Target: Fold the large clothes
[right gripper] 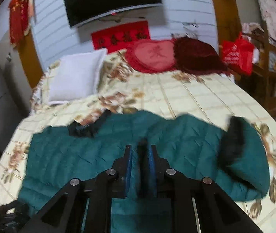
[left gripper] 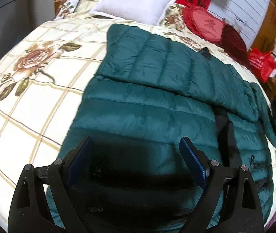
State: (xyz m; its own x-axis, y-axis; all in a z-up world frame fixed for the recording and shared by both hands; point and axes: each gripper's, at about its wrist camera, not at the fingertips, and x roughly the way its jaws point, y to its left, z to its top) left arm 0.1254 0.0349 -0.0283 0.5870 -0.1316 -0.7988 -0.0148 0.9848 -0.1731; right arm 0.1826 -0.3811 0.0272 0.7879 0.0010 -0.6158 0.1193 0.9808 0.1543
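Jacket (left gripper: 147, 104) is the anchor here: a big teal quilted puffer spread across the floral checked bedspread (left gripper: 31, 97), one padded section already folded over the body so it lies diagonally across it. Beyond the jacket toward the wall sit a white pillow (left gripper: 136, 2) and a red heart-shaped cushion (left gripper: 205, 25), with a dark red fringed cushion (left gripper: 234, 38) just beside that one. The left gripper (left gripper: 136, 143) hangs over the jacket's near edge with its blue pads spread wide, nothing between them. The right gripper (right gripper: 140, 149) is over the jacket too, jaws nearly pressed together, and teal fabric shows in the narrow gap, so it looks pinched on the jacket, though that view is pretty blurry. Black fur trim (right gripper: 233, 141) sits at the jacket's right end, and a red bag (right gripper: 236, 52) hangs well beyond it.
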